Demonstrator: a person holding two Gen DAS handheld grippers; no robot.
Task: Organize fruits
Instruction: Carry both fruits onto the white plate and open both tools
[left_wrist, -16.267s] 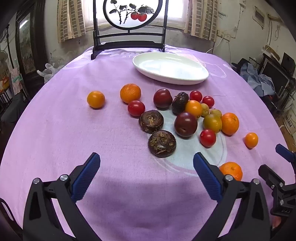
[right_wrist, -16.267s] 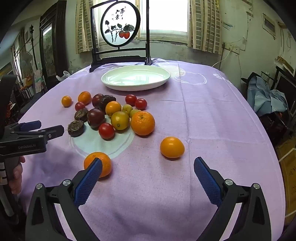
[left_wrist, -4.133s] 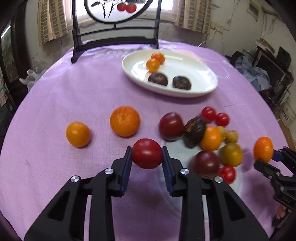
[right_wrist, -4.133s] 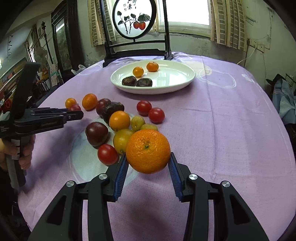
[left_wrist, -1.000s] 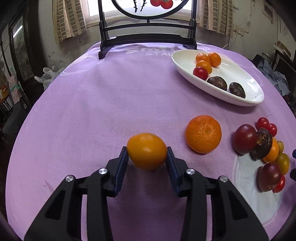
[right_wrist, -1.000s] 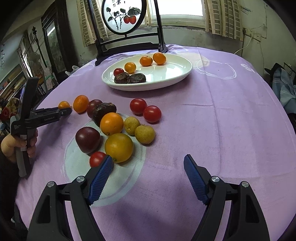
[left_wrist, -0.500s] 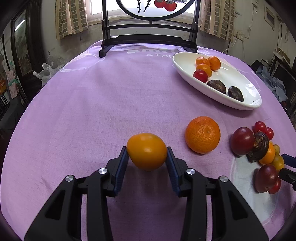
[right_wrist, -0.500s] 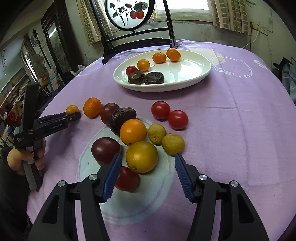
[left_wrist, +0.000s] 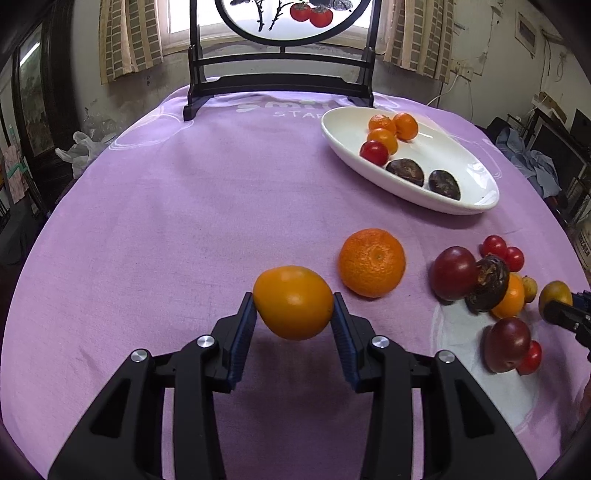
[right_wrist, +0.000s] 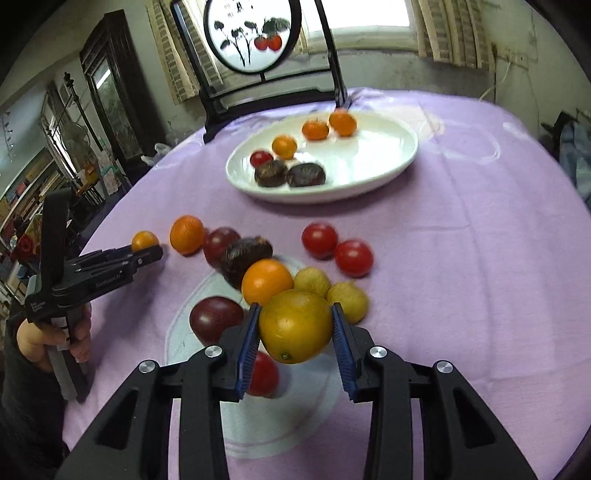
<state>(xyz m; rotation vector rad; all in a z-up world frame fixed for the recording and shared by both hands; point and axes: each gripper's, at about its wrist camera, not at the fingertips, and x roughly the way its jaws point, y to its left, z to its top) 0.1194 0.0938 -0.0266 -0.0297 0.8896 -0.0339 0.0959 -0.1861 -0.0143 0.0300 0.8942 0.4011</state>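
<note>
Two hand-held grippers work over a bench (left_wrist: 155, 229) draped in purple cloth, each clamped on a piece of fruit. The left hand-held gripper (left_wrist: 293, 317) grips a smooth orange fruit (left_wrist: 293, 302) between its blue pads (left_wrist: 243, 334), lifted clear of the cloth, well short of the white oval plate (left_wrist: 476, 201) and to its left. Between that held fruit and the plate, a dimpled mandarin (left_wrist: 372, 262) sits on the cloth.

The right hand-held gripper (right_wrist: 295, 334) has just been closing, and its pads now press both sides of a yellow-green citrus (right_wrist: 295, 325), held above the loose pile on the near side of the plate. That pile includes an orange (right_wrist: 266, 280), two small yellowish fruits (right_wrist: 312, 282), two red tomatoes (right_wrist: 319, 240), two dark plums (right_wrist: 216, 319), a dark wrinkled fruit (right_wrist: 245, 260) and another tomato (right_wrist: 263, 376) partly hidden behind the gripper's left finger.

On the plate lie two mandarins (left_wrist: 405, 126) at its far end, then a small orange fruit (left_wrist: 384, 139), a red tomato (left_wrist: 373, 153) and two dark brown fruits (left_wrist: 405, 171) toward its middle. A person's hand (right_wrist: 51, 338) holding the left tool shows in the right wrist view, far left of the plate. Behind the plate stands a dark-framed round screen (right_wrist: 251, 35) painted with red fruit.
</note>
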